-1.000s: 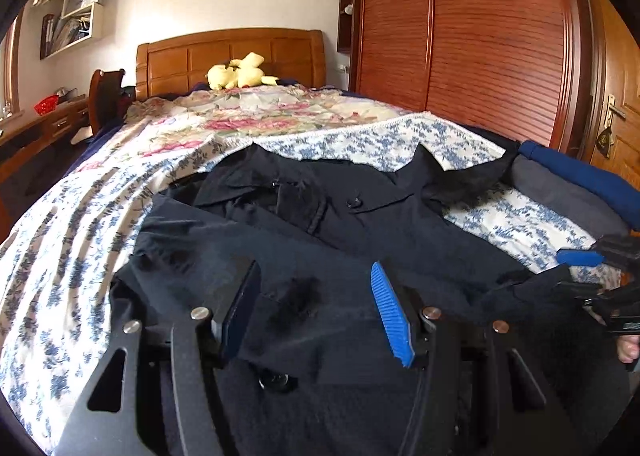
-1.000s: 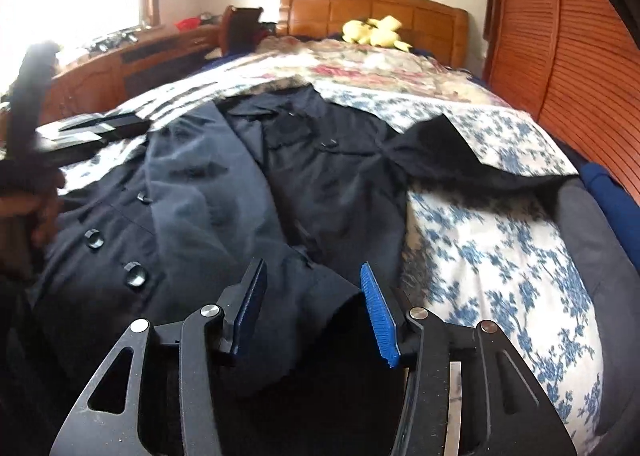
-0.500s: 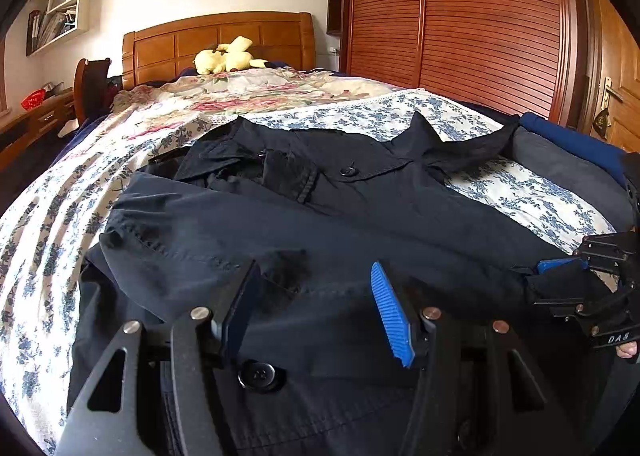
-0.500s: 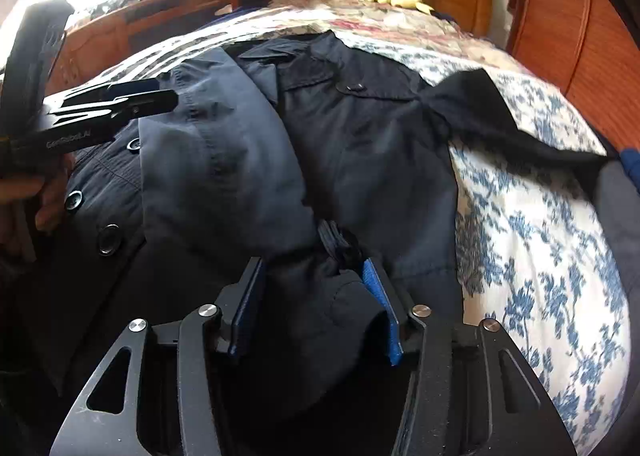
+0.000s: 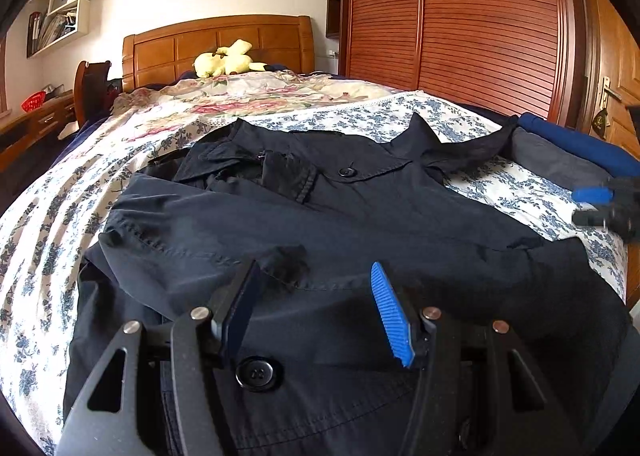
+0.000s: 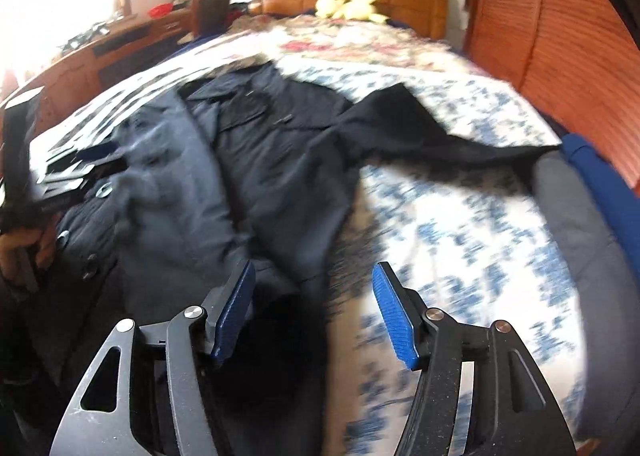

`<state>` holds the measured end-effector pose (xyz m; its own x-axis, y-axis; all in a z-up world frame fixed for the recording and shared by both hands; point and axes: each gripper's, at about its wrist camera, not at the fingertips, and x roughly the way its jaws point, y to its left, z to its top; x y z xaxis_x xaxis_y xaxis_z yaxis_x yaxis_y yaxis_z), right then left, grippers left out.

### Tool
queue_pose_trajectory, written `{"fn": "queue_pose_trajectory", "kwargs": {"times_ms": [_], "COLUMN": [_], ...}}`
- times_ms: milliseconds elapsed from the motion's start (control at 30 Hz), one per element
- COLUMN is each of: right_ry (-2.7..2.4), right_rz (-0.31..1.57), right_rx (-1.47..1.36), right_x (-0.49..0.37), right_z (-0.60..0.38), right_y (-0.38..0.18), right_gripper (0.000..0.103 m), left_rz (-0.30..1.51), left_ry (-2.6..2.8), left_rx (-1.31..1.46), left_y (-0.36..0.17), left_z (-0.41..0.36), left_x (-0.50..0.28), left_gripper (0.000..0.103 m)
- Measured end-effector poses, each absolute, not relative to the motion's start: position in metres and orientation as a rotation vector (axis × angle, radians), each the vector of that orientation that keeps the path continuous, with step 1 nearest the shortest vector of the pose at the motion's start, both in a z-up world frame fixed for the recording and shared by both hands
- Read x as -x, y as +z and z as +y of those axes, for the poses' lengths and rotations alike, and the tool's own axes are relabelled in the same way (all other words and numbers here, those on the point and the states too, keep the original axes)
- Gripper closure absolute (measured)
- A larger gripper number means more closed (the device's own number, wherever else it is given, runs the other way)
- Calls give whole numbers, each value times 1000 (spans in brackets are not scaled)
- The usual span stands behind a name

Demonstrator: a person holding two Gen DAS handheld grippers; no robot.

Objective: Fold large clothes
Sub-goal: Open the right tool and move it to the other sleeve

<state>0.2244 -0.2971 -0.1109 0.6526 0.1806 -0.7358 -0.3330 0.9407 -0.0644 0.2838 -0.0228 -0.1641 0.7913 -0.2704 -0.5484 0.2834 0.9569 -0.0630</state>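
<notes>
Left gripper (image 5: 316, 312): lower centre of the left wrist view. Jaws stood apart; dark cloth lay between and below the pads, but neither pad visibly pressed on it. Judged open, holding nothing.

Coat (image 5: 320, 215): a large dark buttoned coat, spread on the bed from lower centre to upper centre of the left wrist view. One panel lay folded across the body, its edge running from middle left to right of centre. A large button (image 5: 256, 374) showed just below the left pad.

Long axis: collar toward the headboard (image 5: 216, 39) at upper centre, hem toward the lower edge, so the coat ran away from both grippers.

Unfolded sleeve (image 6: 448, 131): right of centre in the right wrist view, stretched from the coat body toward the right edge over the flowered bedspread (image 6: 460, 223). It ended beside the folded grey and blue items (image 6: 576, 199).

Right gripper (image 6: 314, 312): lower centre of the blurred right wrist view. Its jaws were opening. The coat's near edge lay under the left pad; bedspread showed under the right pad. No cloth was gripped.

Deciding relation: the sleeve lay up and right of the right gripper, on the far side of the coat from the left gripper. The right hand was judged nearer for folding it inward.
</notes>
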Motion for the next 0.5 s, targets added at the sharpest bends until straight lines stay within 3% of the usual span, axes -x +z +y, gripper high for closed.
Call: {"fn": "queue_pose_trajectory", "kwargs": {"times_ms": [233, 500], "right_ry": [229, 140], "right_rz": [752, 793], "right_rx": [202, 152], "right_x": [-258, -326], "right_z": [-323, -353], "right_y": [-83, -96], "right_gripper": [36, 36], "left_rz": [593, 584], "left_ry": [-294, -287], "left_rx": [-3, -24], "left_y": [-165, -167], "left_z": [-19, -22], "left_x": [-285, -284], "left_gripper": [46, 46]}}
